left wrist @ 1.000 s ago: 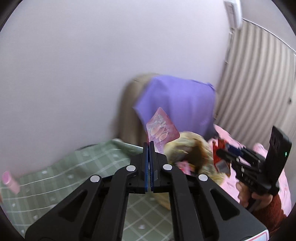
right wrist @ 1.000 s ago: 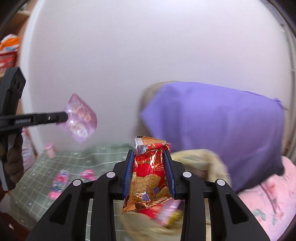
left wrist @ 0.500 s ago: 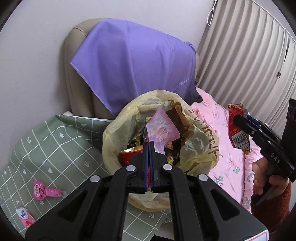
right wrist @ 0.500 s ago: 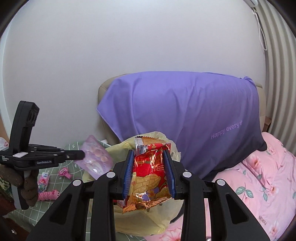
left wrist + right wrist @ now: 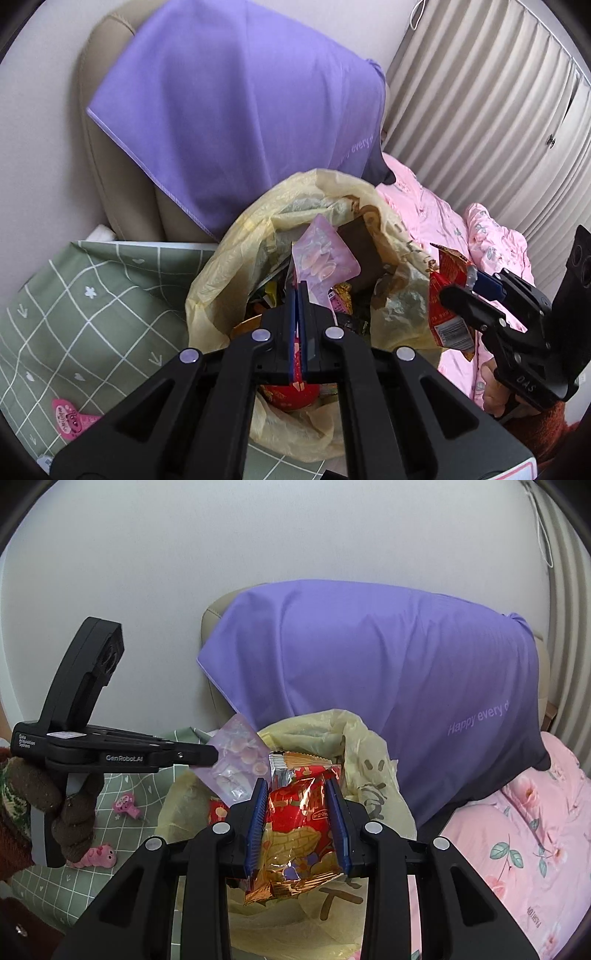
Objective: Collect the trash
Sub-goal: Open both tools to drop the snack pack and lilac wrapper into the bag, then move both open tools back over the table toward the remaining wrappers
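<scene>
Left gripper clenched flat on a pink wrapper. The wrapper's lower edge is pinched between the blue pads; the rest stands up past the tips, tilted right. It hangs directly over the open mouth of the yellow bag, not touching the litter inside. From the right wrist view the same gripper comes in level from the left, wrapper sticking out of its tip over the bag's near-left rim.

Right gripper clamped on a red snack packet. The packet sits upright between the two blue pads, top seam poking above the fingertips, crumpled bottom hanging below them. It is over the bag opening, just beside the pink wrapper, on its right. In the left wrist view the right gripper holds the packet at the bag's right rim, above the pink quilt.

Bag holds mixed wrappers: red, gold and brown pieces visible. It stands at the join of a green grid cloth and the quilt, in front of a chair draped with a purple cloth.

Two pink items lie on the green cloth left of the bag, well apart from both grippers. Another pink item lies low left in the left wrist view.
</scene>
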